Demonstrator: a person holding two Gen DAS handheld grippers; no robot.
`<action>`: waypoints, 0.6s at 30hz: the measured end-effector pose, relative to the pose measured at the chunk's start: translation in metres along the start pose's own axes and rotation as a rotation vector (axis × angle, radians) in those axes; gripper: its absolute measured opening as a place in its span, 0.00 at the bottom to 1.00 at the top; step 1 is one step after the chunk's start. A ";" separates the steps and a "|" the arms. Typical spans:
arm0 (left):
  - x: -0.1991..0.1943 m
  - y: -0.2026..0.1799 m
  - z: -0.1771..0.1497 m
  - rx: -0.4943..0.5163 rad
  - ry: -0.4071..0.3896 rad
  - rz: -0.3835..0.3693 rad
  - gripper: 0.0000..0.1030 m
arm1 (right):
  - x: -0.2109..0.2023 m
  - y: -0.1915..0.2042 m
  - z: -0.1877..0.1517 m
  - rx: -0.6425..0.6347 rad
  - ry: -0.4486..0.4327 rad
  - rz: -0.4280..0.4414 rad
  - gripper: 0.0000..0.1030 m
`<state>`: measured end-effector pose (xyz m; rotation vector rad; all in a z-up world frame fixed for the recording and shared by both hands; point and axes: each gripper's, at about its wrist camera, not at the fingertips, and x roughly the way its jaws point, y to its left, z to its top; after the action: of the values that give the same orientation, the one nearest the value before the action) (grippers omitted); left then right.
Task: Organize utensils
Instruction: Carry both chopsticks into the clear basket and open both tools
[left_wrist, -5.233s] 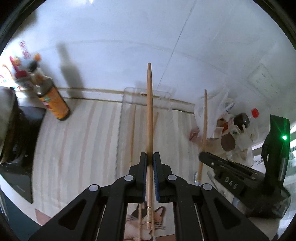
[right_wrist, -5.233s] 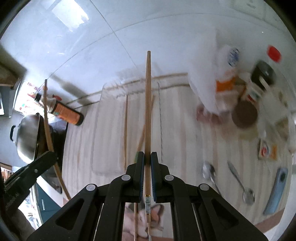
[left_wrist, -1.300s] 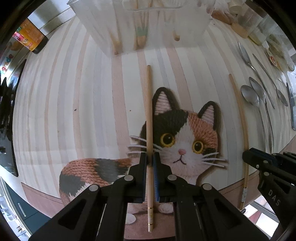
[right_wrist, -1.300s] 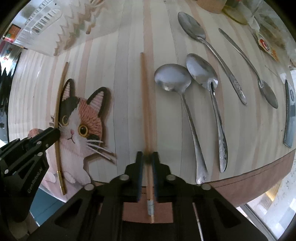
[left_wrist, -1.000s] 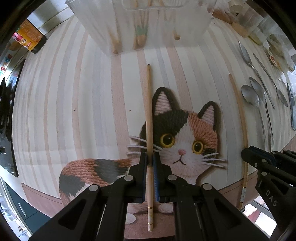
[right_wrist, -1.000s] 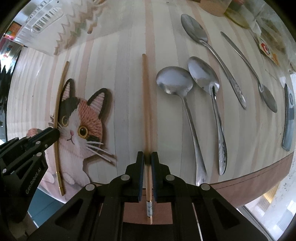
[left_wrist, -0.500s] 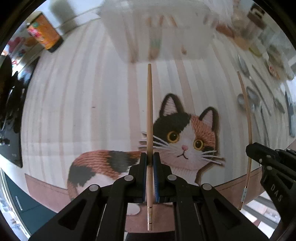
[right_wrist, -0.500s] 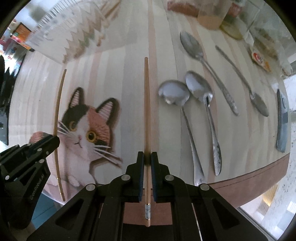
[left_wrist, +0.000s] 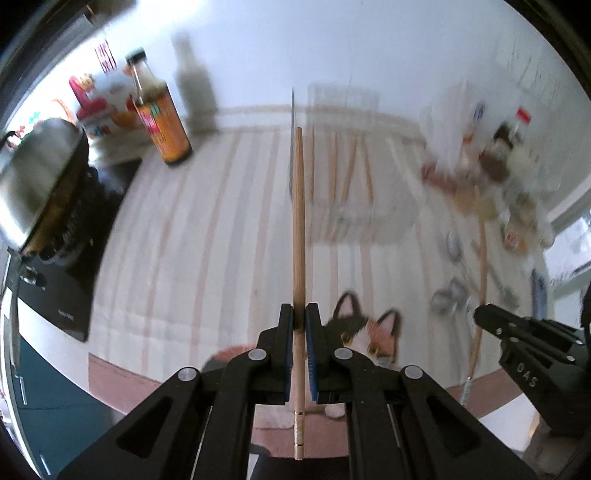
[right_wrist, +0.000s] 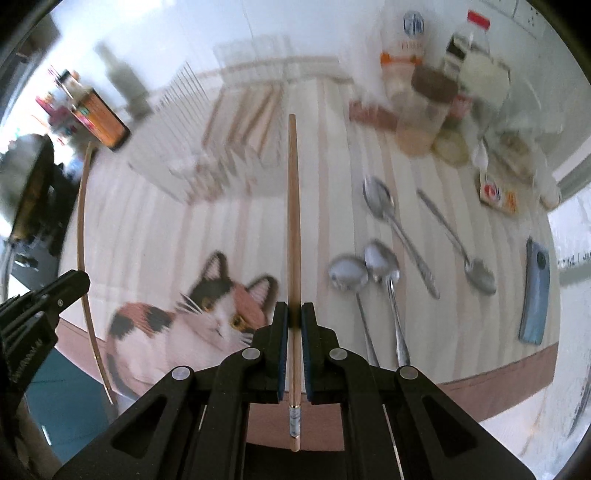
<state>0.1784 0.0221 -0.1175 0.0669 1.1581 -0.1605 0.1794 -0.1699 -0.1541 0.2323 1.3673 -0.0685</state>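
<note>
My left gripper (left_wrist: 299, 314) is shut on a wooden chopstick (left_wrist: 298, 229) and holds it above the striped mat, pointing toward a clear plastic bin (left_wrist: 351, 206) that holds several chopsticks. My right gripper (right_wrist: 294, 314) is shut on a second wooden chopstick (right_wrist: 293, 221), also lifted, pointing toward the same bin (right_wrist: 207, 158). Each gripper shows in the other's view: the right one (left_wrist: 484, 317) with its chopstick, the left one (right_wrist: 79, 280) with its chopstick. Several metal spoons (right_wrist: 384, 210) lie on the mat to the right.
A cat-picture mat (right_wrist: 207, 306) lies near the front edge. A sauce bottle (left_wrist: 159, 122) and a pot on a stove (left_wrist: 40, 177) stand at the left. Jars, bottles and bags (right_wrist: 432, 85) crowd the back right. A blue phone (right_wrist: 533, 291) lies at the far right.
Both grippers have lifted their chopsticks off the mat and tilted up, so the views now look across the table toward the bin and wall. Both stay shut on the chopsticks.
</note>
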 end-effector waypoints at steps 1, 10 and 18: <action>-0.005 -0.001 0.005 -0.004 -0.011 -0.009 0.04 | -0.007 0.001 0.004 0.000 -0.014 0.009 0.07; -0.029 -0.002 0.089 -0.042 -0.098 -0.091 0.04 | -0.050 0.005 0.079 0.005 -0.150 0.063 0.07; 0.019 -0.022 0.176 -0.022 -0.020 -0.122 0.04 | -0.030 0.015 0.173 0.022 -0.122 0.134 0.07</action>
<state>0.3419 -0.0252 -0.0634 -0.0244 1.1445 -0.2556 0.3424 -0.1928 -0.0910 0.3326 1.2274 0.0143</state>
